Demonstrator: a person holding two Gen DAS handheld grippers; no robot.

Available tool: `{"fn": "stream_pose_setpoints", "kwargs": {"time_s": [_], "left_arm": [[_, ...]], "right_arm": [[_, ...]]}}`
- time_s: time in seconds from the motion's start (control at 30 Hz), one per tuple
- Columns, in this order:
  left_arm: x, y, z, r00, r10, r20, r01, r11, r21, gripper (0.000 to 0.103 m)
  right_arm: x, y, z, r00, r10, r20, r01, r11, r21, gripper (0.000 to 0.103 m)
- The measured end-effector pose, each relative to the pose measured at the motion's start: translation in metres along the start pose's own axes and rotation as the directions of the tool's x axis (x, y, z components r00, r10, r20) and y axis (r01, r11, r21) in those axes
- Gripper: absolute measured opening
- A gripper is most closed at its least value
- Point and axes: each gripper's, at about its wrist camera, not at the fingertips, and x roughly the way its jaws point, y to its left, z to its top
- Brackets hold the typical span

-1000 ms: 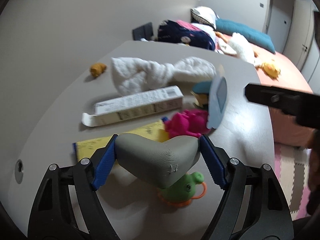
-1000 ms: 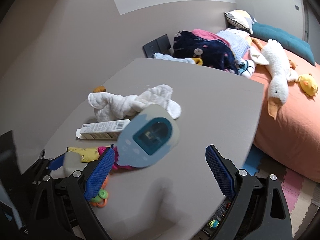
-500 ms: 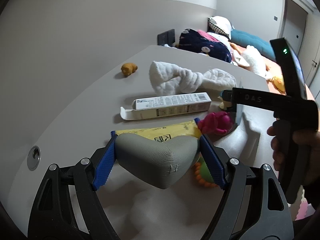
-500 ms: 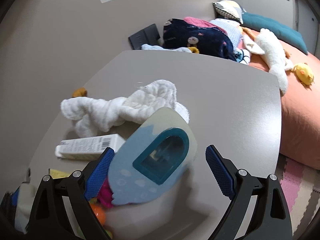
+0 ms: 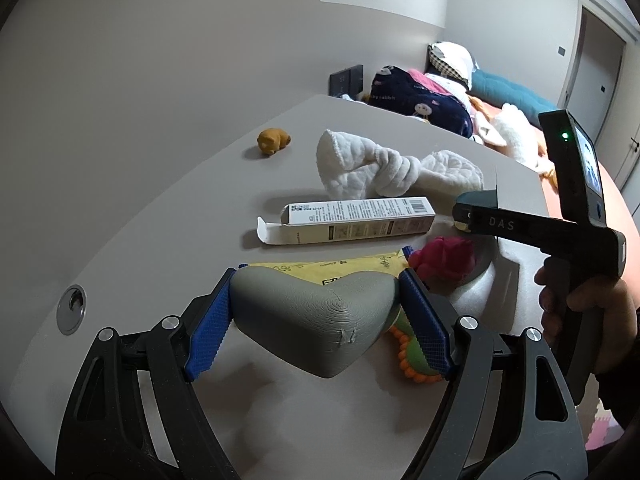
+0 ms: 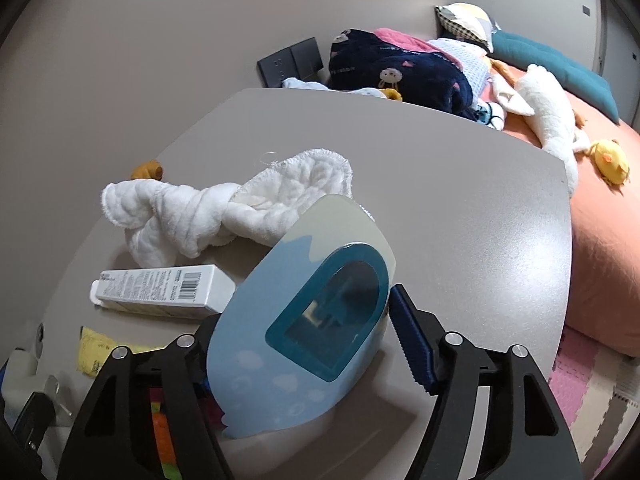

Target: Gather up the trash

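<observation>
My left gripper (image 5: 316,304) is shut on a grey foam corner piece (image 5: 320,320) and holds it above the table (image 5: 160,240). A blue card package with a teal blister (image 6: 320,320) stands tilted between the jaws of my right gripper (image 6: 312,344), which are closing. The right pad (image 6: 408,340) sits right at the blister's edge, and the card hides the left pad. In the left wrist view a person's hand (image 5: 580,304) holds the right gripper (image 5: 476,212) at that package. An opened toothpaste box (image 5: 348,220) and a yellow packet (image 5: 344,270) lie near.
A knotted white cloth (image 6: 224,212), a pink toy (image 5: 444,260), a green and orange toy (image 5: 412,360) and a small brown figure (image 5: 272,142) lie on the table. A cable hole (image 5: 72,308) is at its left. A bed (image 6: 600,220) with plush toys stands to the right.
My right gripper came down around the blue package and its jaws narrowed, the right pad now beside the blister. My left gripper shifted across the table, still holding the grey piece.
</observation>
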Motion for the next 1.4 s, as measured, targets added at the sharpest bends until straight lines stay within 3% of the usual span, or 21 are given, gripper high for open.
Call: {"fn": "stream_pose_setpoints", "kwargs": {"time_s": [0.23,0.5,1.4], "left_arm": [[-0.011,-0.009,0.003,1.000,-0.003,0.022,0.003,1.000,0.011,0.078],[-0.025,-0.035,0.010,0.998,-0.025,0.063,0.022,0.999,0.046,0.078],[-0.039,-0.162,0.010,0.975,-0.215,0.060,0.197,0.955,0.222,0.078]], "right_arm": [[-0.023,-0.005,0.000,0.997,0.069,0.024,-0.070,0.998,0.011,0.070],[-0.061,-0.016,-0.001,0.994,0.091,0.060,-0.091,0.996,-0.002,0.070],[-0.164,-0.120,-0.038,0.988,0.019,0.154,-0.031,0.997,0.074,0.071]]}}
